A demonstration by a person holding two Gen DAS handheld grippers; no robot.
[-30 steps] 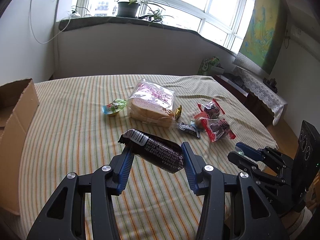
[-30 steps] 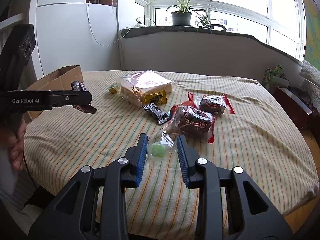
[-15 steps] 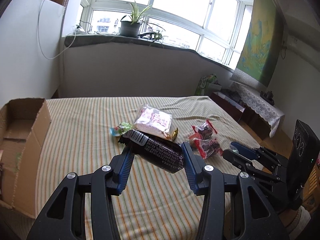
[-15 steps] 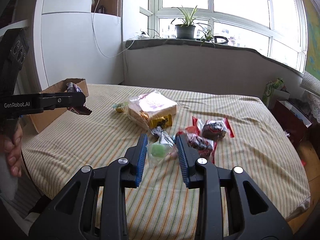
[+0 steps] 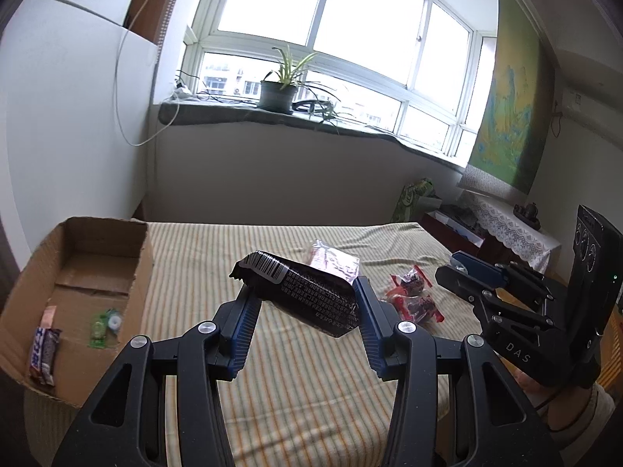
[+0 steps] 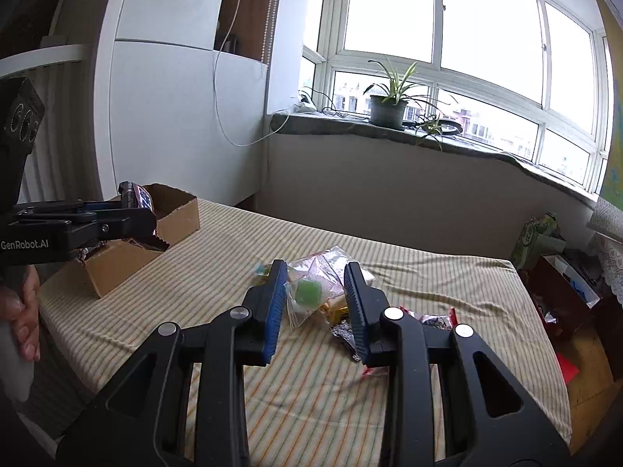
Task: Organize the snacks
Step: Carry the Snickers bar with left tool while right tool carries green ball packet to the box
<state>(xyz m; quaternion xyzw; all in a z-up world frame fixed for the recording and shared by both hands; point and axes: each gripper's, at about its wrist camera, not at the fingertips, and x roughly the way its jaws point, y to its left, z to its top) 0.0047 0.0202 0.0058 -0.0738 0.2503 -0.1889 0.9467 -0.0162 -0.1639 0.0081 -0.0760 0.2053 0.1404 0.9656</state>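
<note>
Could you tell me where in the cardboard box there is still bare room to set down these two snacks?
The cardboard box has a bare floor across its far half. Its near end is crowded: a chocolate bar lies by the left wall and a small green packet beside it. On the striped bedspread, the near strip is bare; the red-wrapped snacks crowd the right.

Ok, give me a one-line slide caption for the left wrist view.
Left gripper holding a black snack bar above the striped bed, beside a cardboard box with two snacks inside.

left tongs [image 5: 303, 303] | raised, nearer box [image 5: 78, 272] | right tongs [image 6: 315, 295] | raised
</note>
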